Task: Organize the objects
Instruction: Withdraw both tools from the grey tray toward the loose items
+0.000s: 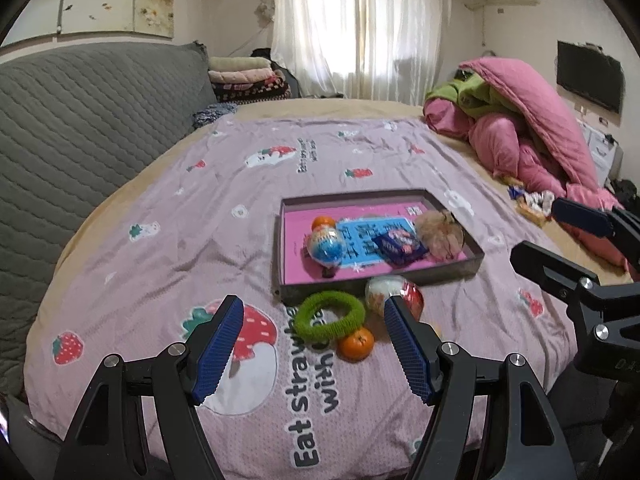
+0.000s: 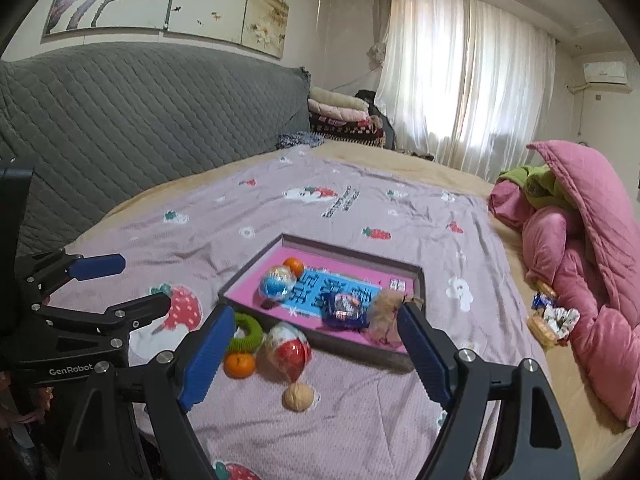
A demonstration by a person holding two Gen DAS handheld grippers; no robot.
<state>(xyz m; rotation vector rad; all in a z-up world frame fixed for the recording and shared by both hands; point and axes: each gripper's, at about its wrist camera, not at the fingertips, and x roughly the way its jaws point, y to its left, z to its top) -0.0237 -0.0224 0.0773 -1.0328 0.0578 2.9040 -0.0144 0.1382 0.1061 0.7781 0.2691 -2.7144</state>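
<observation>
A grey tray with a pink floor (image 1: 380, 284) (image 2: 352, 348) lies on the bed. It holds a mandarin (image 1: 323, 222), a blue foil egg (image 1: 326, 246), a blue snack packet (image 1: 400, 246) and a beige fluffy ball (image 1: 440, 236). In front of the tray lie a green fuzzy ring (image 1: 332, 316) (image 2: 248, 332), a second mandarin (image 1: 356, 344) (image 2: 239, 364), a red-and-white foil egg (image 1: 394, 292) (image 2: 290, 350) and a walnut (image 2: 298, 398). My left gripper (image 1: 312, 302) (image 2: 140, 280) hangs open and empty short of the ring. My right gripper (image 2: 316, 310) (image 1: 540, 228) is open and empty above the loose items.
A lilac strawberry-print cover (image 1: 280, 380) spreads over the bed. A grey quilted headboard (image 1: 80, 120) runs along the left. A heap of pink and green quilts (image 1: 540, 140) sits at the right, with several snack packets (image 2: 552, 320) beside it. Folded blankets (image 1: 248, 76) are stacked far back.
</observation>
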